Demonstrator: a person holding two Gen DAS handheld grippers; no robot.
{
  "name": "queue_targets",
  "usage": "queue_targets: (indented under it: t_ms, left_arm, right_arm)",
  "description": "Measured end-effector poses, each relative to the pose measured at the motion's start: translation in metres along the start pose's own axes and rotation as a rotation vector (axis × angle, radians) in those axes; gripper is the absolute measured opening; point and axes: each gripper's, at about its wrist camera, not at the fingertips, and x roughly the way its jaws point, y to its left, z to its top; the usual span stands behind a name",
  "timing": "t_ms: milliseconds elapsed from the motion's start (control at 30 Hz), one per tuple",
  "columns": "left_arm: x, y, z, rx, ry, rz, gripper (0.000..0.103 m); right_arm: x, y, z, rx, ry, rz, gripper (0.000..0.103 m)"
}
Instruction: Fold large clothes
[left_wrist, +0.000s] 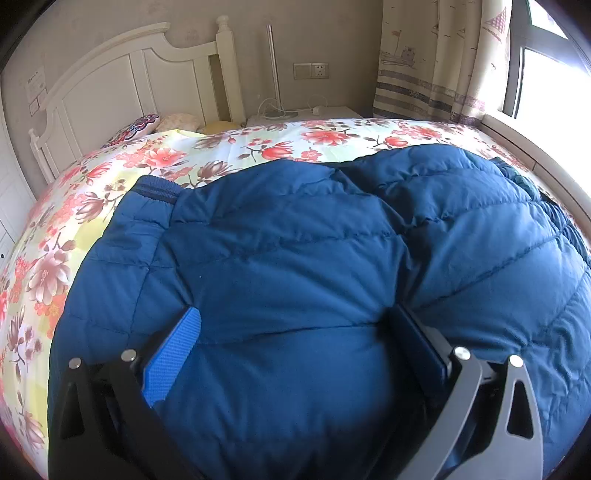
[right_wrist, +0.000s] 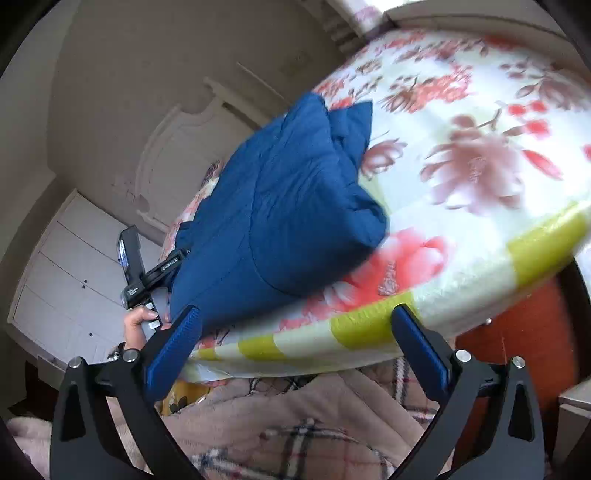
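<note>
At the bottom of the left wrist view, the left gripper (left_wrist: 295, 332) stands with its ribbed blue pads (left_wrist: 173, 354) wide apart, a puffed bulge of the blue quilted jacket (left_wrist: 295, 251) swelling up between them; whether the pads press on the cloth cannot be told. The jacket is padded, stitched in curved channels, with a ribbed knit cuff (left_wrist: 155, 186) at the middle left. It lies on the bed (left_wrist: 229, 147), whose smooth cover carries red and brown flowers on white. Farther up stand a white panelled headboard (left_wrist: 122, 85), a patterned pillow (left_wrist: 138, 123), a wall socket (left_wrist: 311, 71) and a printed curtain (left_wrist: 436, 55).

In the right wrist view, the right gripper (right_wrist: 295, 332) is parted and empty at the lower edge, over plaid fleece fabric (right_wrist: 295, 424). Beyond it the bed's yellow-striped edge (right_wrist: 369, 325) runs across, with the jacket folded into a bulky bundle at centre. At the lower left a hand (right_wrist: 138, 321) grips the other tool.
</note>
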Motion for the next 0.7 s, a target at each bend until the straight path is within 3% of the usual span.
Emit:
queue_targets:
  t_ms: [200,333,467,500,567,700]
  left_arm:
    - [0.000,0.000,-0.001,-0.002,0.002,-0.004,0.101]
    - [0.001,0.002,0.000,-0.010,0.010,-0.023,0.101]
    - [0.003,0.006,0.000,-0.027,0.014,-0.027,0.101]
    - [0.003,0.007,0.000,-0.038,0.011,-0.012,0.101]
    - [0.004,0.010,0.001,-0.062,0.010,0.001,0.101]
    - [0.003,0.009,0.007,-0.054,0.036,0.011,0.101]
  right_arm:
    - [0.052,0.023,0.024,-0.004,0.094,-0.038,0.099]
    - [0.083,0.040,0.041,-0.022,0.058,-0.112,0.099]
    - [0.107,0.038,0.060,0.065,-0.046,-0.059,0.097]
    - [0.108,0.036,0.062,0.074,-0.083,-0.021,0.092]
    - [0.102,0.030,0.062,0.078,-0.146,0.016,0.056]
    - [0.074,0.036,0.051,-0.036,-0.240,0.054,0.047]
